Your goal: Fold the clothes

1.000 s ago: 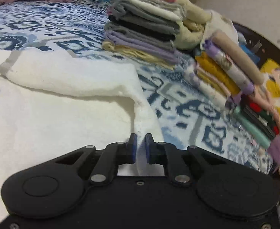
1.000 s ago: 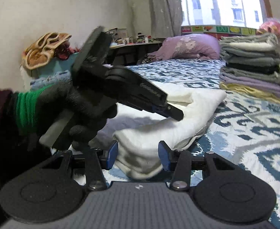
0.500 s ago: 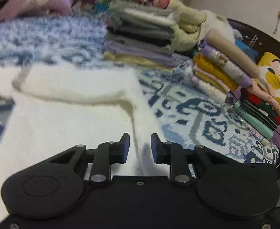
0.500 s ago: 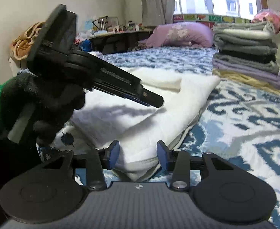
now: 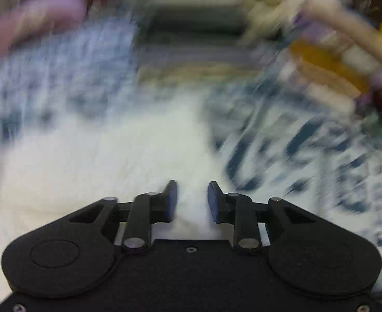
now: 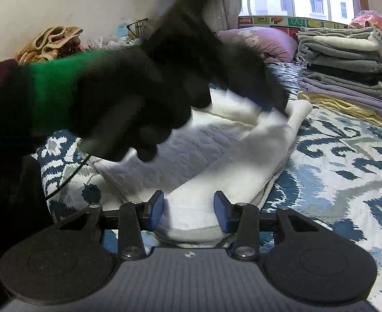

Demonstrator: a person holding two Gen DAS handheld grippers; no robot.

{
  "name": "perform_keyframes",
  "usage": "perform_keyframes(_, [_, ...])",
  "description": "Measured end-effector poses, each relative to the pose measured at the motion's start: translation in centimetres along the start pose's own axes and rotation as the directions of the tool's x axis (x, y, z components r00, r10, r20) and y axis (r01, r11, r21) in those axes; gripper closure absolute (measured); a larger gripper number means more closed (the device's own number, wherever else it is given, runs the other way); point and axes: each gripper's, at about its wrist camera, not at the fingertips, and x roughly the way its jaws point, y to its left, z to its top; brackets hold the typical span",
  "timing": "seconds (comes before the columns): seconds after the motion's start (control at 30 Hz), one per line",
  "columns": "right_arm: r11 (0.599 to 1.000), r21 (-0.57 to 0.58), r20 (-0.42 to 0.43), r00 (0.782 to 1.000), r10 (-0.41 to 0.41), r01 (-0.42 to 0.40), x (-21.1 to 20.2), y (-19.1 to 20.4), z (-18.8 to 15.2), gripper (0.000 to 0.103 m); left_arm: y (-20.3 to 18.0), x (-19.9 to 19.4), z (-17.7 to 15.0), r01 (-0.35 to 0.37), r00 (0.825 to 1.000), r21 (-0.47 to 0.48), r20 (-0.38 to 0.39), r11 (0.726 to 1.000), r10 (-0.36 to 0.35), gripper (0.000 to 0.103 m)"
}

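The white garment lay half-folded at centre frame on the patterned bed. It looked soft, thick and limp, best pinched at a hem corner. The left gripper had just parted, empty; the right gripper straddled the near edge, unclamped.

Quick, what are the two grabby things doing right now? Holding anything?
Left gripper: open, its fingers have just been opening off the white garment; holding nothing.
Right gripper: open, fingers either side of the garment's folded edge, not pressing it.
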Motion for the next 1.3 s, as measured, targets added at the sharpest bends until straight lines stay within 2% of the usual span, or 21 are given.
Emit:
perform_keyframes(0.13, [1.000,0.008,0.000,1.000,0.006,-0.006,0.1,-0.1,0.0,0.059,0.1,-1.2,0.5,0.029,0.998,0.020,0.047,0.999,-0.030,0.077])
perform_keyframes(0.27, [1.000,0.013,0.002,1.000,0.015,-0.015,0.1,-0.3,-0.1,0.059,0.0,-1.9,2.9,0.029,0.994,0.040,0.104,0.999,-0.033,0.077])
perform_keyframes(0.4, [0.999,0.025,0.003,1.000,0.026,-0.026,0.2,-0.5,-0.2,0.059,0.1,1.9,5.2,0.000,0.998,0.031,0.064,1.000,-0.002,0.077])
perform_keyframes(0.47, [0.999,0.026,0.001,1.000,0.027,-0.027,0.4,-0.5,-0.2,0.059,1.2,4.6,5.0,-0.048,0.999,-0.031,-0.013,0.998,0.048,0.077])
perform_keyframes(0.5, [0.999,0.027,0.001,1.000,0.027,-0.027,0.4,-0.5,-0.2,0.058,1.9,5.7,4.6,-0.057,0.998,-0.068,-0.030,0.996,0.055,0.077])
perform_keyframes(0.53, [0.999,0.028,0.000,1.000,0.028,-0.028,0.5,-0.5,-0.2,0.058,2.3,5.9,4.2,-0.039,0.999,-0.102,-0.004,0.994,0.039,0.076])
perform_keyframes(0.6, [0.999,0.030,-0.001,1.000,0.031,-0.031,0.5,-0.6,-0.3,0.058,2.3,5.8,4.0,-0.050,0.999,-0.122,0.004,0.991,0.051,0.076])
perform_keyframes(0.73, [0.999,0.031,-0.003,0.999,0.037,-0.036,0.6,-0.6,-0.3,0.057,1.6,5.7,4.1,-0.082,0.997,-0.093,0.006,0.992,0.083,0.076])
perform_keyframes(0.8, [0.999,0.030,-0.004,0.999,0.036,-0.036,0.6,-0.5,-0.2,0.057,1.6,4.5,4.5,-0.087,0.996,-0.091,0.015,0.992,0.089,0.076])
perform_keyframes(0.87, [0.999,0.025,-0.006,1.000,0.028,-0.028,0.6,-0.4,-0.2,0.057,1.1,2.3,4.5,-0.101,0.993,-0.064,0.057,0.993,0.105,0.076])
perform_keyframes(1.0, [1.000,0.018,0.001,1.000,0.020,-0.020,0.3,-0.2,-0.2,0.057,0.6,-0.9,3.3,-0.036,0.994,-0.056,0.099,0.998,0.042,0.076])
perform_keyframes(1.07, [1.000,0.021,0.005,1.000,0.023,-0.023,0.2,-0.2,-0.2,0.057,0.2,0.0,2.2,-0.065,0.997,-0.027,0.049,0.998,0.066,0.072])
perform_keyframes(1.1, [0.999,0.024,0.007,1.000,0.024,-0.025,0.2,-0.3,-0.3,0.057,0.2,0.9,1.6,-0.088,0.996,-0.016,0.012,0.996,0.088,0.059])
perform_keyframes(1.13, [0.999,0.026,0.008,1.000,0.026,-0.026,0.2,-0.3,-0.3,0.057,0.5,2.1,0.8,-0.112,0.994,-0.012,-0.015,0.994,0.112,0.055])
perform_keyframes(1.17, [0.999,0.028,0.008,1.000,0.027,-0.027,0.2,-0.4,-0.3,0.056,0.7,2.5,0.4,-0.104,0.995,-0.009,0.009,0.995,0.104,0.054])
perform_keyframes(1.3, [0.999,0.028,0.003,0.999,0.035,-0.035,0.2,-0.3,-0.1,0.053,1.0,1.2,1.5,-0.102,0.995,-0.010,0.001,0.995,0.102,0.053])
